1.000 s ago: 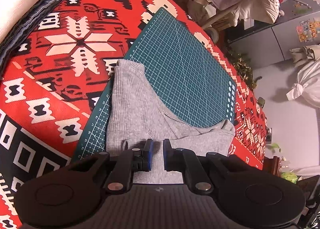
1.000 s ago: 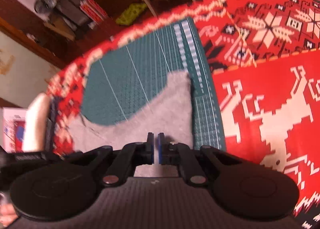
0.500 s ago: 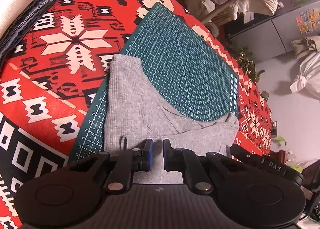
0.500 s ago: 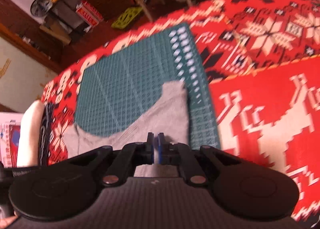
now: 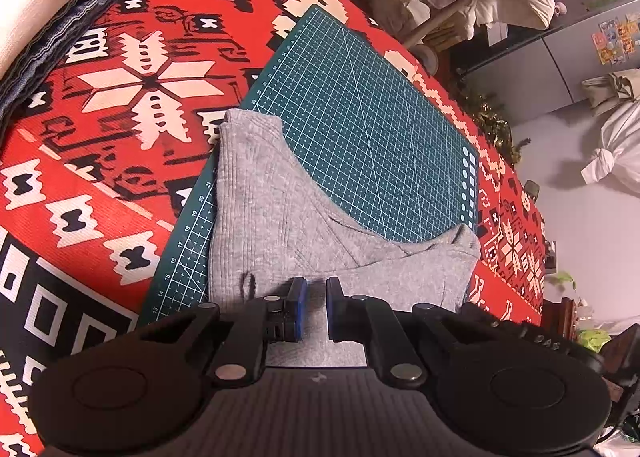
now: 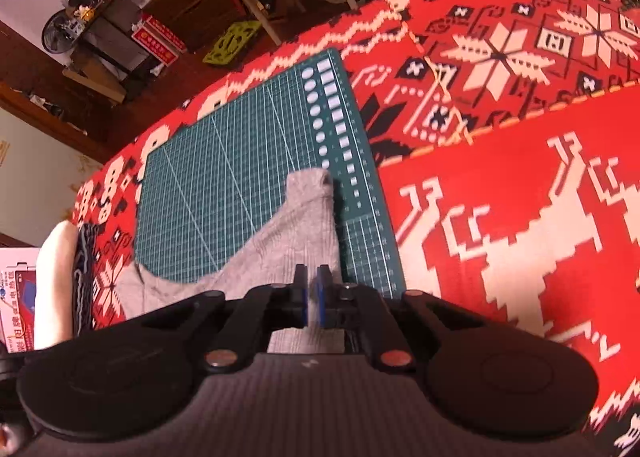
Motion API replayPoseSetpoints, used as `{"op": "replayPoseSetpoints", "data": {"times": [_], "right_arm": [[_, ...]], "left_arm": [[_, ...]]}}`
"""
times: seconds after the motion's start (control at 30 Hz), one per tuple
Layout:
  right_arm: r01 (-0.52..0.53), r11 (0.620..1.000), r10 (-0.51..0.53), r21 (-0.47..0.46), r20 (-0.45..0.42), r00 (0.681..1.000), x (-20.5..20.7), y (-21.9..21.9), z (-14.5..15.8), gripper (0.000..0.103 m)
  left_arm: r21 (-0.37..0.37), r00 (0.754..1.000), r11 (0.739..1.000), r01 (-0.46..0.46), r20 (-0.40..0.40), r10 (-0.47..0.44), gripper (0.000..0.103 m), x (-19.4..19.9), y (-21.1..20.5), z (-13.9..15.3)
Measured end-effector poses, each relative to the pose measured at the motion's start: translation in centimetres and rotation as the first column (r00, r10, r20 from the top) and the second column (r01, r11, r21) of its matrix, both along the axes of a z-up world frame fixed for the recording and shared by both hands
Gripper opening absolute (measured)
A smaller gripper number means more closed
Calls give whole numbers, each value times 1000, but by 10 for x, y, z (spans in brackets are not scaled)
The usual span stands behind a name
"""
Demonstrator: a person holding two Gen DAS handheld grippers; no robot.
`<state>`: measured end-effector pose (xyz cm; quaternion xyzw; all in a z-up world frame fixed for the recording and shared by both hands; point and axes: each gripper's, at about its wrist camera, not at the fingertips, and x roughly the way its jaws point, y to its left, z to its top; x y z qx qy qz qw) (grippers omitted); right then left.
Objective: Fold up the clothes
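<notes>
A grey ribbed sleeveless top (image 5: 276, 225) lies on a green cutting mat (image 5: 372, 129), its two shoulder straps pointing away from me. In the left wrist view my left gripper (image 5: 316, 297) sits at the top's near left part. Its pads are nearly together, with grey fabric in the narrow gap and a small wrinkle beside them. The right wrist view shows the same top (image 6: 296, 241) on the mat (image 6: 224, 185). My right gripper (image 6: 311, 281) is shut on the fabric near the top's right edge. The near hem is hidden under both grippers.
The mat lies on a red patterned blanket (image 5: 120, 97). Folded blue denim (image 5: 80, 17) and a white cushion (image 6: 56, 281) lie at the blanket's left. Beyond the far edge stand cluttered shelves (image 6: 120, 17), a drying rack and a grey cabinet (image 5: 560, 57).
The right view has shifted slightly and sharpened. The top keeps its place on the mat and both grippers stay closed at its near part. The other gripper's black body shows at the left view's right edge.
</notes>
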<state>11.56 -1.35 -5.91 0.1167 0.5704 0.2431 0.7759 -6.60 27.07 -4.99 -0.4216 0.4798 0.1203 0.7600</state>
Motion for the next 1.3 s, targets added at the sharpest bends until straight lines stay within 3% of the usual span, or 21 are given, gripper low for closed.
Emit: {"op": "replayPoseSetpoints", "data": {"times": [0.17, 0.5, 0.67, 0.93, 1.13, 1.3], "right_arm": [[-12, 998, 12, -68, -2, 1000, -2, 3, -8, 6], [70, 997, -70, 44, -3, 998, 14, -8, 1, 6], [74, 997, -74, 2, -2, 997, 23, 2, -14, 6], [128, 988, -126, 85, -27, 992, 40, -10, -12, 6], [119, 992, -119, 35, -11, 993, 49, 2, -20, 6], [143, 987, -142, 69, -17, 990, 57, -2, -23, 6]], "left_arm": [[9, 1000, 1000, 4, 3, -4, 8, 0, -1, 2], [-6, 1000, 1000, 2, 0, -2, 8, 0, -1, -1], [-4, 1000, 1000, -1, -4, 1, 8, 0, -1, -2], [0, 1000, 1000, 1, -6, -1, 8, 1, -2, -3], [3, 1000, 1000, -1, -3, 1, 8, 1, -1, -2], [3, 1000, 1000, -5, 1, 5, 8, 0, 1, -2]]}}
